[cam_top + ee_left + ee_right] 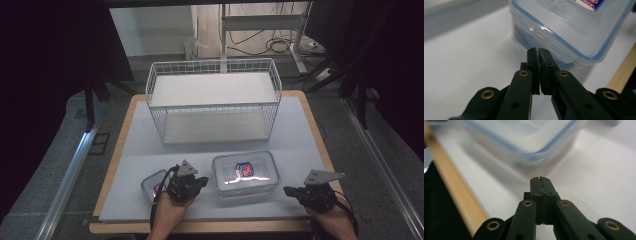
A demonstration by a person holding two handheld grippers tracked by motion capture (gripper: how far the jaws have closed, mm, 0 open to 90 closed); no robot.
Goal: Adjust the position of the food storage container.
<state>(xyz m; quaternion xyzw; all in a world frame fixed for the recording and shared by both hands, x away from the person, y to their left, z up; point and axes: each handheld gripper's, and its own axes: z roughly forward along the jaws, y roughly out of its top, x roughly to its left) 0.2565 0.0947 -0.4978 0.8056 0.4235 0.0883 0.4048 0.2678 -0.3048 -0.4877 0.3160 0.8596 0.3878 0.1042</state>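
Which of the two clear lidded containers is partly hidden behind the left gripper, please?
The smaller container, at the table's front left; the larger one lies unobstructed between both grippers.

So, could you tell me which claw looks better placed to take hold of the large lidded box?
Probably the left claw: its shut tips sit right beside the box, while the right claw, also shut, is farther from its other side.

Container [245, 172] before wire basket [214, 100]

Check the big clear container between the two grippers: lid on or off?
On. The large container sits flat on the table with its blue-rimmed lid seated across the top; the red-and-blue label lies on it. Whether the side latches are snapped, cannot tell.
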